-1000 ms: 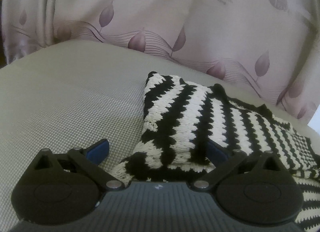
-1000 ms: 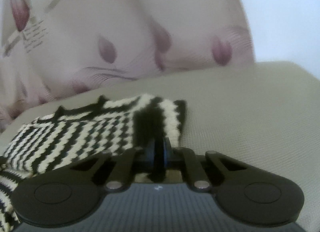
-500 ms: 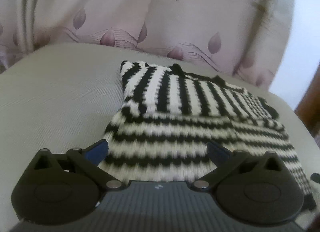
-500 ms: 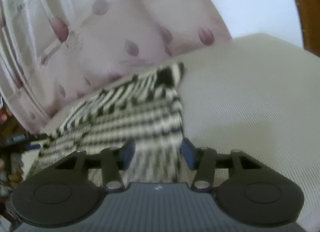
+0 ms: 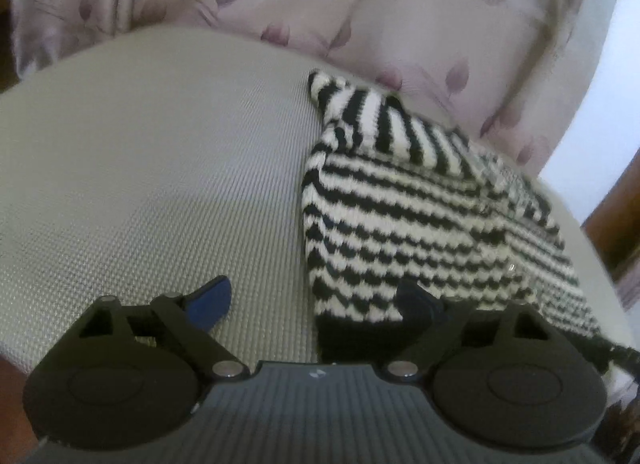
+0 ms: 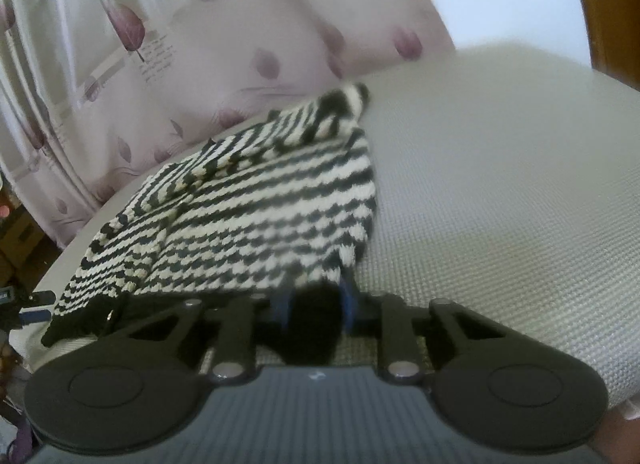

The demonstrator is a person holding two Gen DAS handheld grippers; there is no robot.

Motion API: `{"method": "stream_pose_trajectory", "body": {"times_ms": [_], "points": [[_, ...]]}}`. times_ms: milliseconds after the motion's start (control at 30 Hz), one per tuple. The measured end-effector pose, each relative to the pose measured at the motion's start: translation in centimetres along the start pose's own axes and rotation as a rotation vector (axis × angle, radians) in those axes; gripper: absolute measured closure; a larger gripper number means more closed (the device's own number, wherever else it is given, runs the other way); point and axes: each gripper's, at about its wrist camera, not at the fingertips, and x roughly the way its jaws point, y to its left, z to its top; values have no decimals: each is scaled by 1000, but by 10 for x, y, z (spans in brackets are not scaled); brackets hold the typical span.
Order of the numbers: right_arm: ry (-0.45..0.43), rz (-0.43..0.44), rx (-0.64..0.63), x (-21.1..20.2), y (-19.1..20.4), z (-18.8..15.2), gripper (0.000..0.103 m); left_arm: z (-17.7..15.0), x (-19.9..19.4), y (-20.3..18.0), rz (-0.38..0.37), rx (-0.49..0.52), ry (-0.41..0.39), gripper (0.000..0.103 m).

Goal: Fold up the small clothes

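Grey mat (image 5: pixel 140 192) bare left of sweater (image 5: pixel 400 216); right gripper (image 6: pixel 314 314) pinching hem.

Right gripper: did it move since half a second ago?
Yes. The right gripper came down and closed on the stripy knit's near black edge; against the mat, that edge now sits between its pads.

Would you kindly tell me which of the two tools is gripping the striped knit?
The right tool: its fingers pinch the striped knit's dark hem, while the left tool stands wide open, holding nothing.

Both wrist cameras are looking low and close across the cushion (image 5: pixel 152 192), toward the curtain (image 6: pixel 248 32), sharing the striped knit (image 5: pixel 400 216).
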Motion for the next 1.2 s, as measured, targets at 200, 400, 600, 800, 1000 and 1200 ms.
{"method": "stream_pose_trajectory", "body": {"times_ms": [200, 400, 600, 800, 1000, 1200], "points": [[22, 78, 112, -2, -16, 2, 91, -3, 2, -4, -28, 9, 19, 75], [53, 114, 203, -3, -28, 8, 84, 2, 10, 11, -159, -93, 71, 68], [94, 179, 220, 8, -27, 9, 81, 5, 20, -13, -262, -14, 74, 10], [72, 160, 168, 13, -22, 8, 92, 0, 28, -20, -154, 24, 53, 92], [36, 283, 288, 7, -37, 6, 93, 2, 21, -11, -182, -34, 28, 92], [-37, 389, 402, 1, -41, 18, 93, 19, 13, -9, -230, -127, -48, 92]]}}
